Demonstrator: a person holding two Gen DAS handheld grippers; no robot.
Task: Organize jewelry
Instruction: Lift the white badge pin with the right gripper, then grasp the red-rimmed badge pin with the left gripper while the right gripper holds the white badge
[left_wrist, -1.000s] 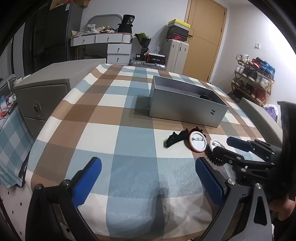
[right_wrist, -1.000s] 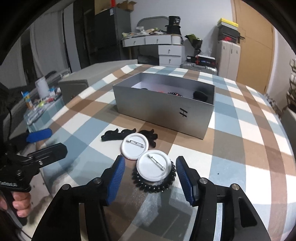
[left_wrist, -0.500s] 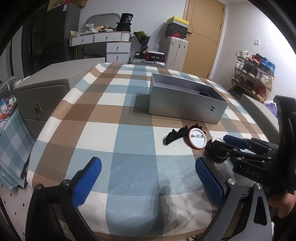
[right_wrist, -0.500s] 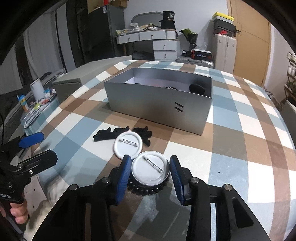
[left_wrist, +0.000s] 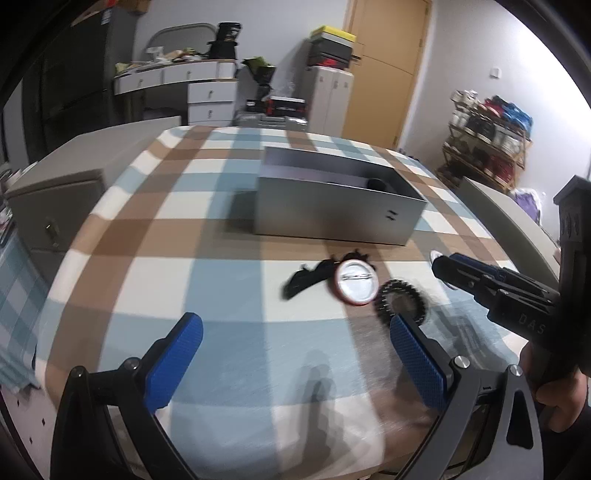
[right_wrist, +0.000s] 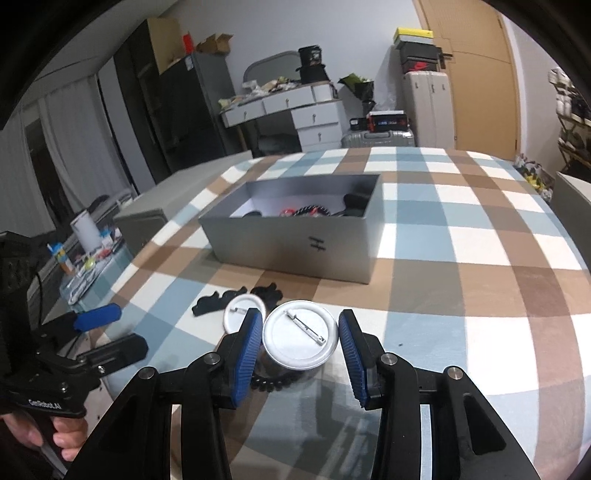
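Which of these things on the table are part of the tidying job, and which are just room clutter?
Part of the job:
- pin badge, gripped by the right tool
- second badge
- black bead bracelet
- black hair clip
- grey box

Just lying about:
- suitcase
- white dresser
- shoe rack

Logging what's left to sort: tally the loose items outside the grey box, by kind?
pin badge: 2, one in the right tongs, one loose
black bead bracelet: 1
black hair clip: 1, possibly 2, since the middle is hidden under a badge
Total: 4
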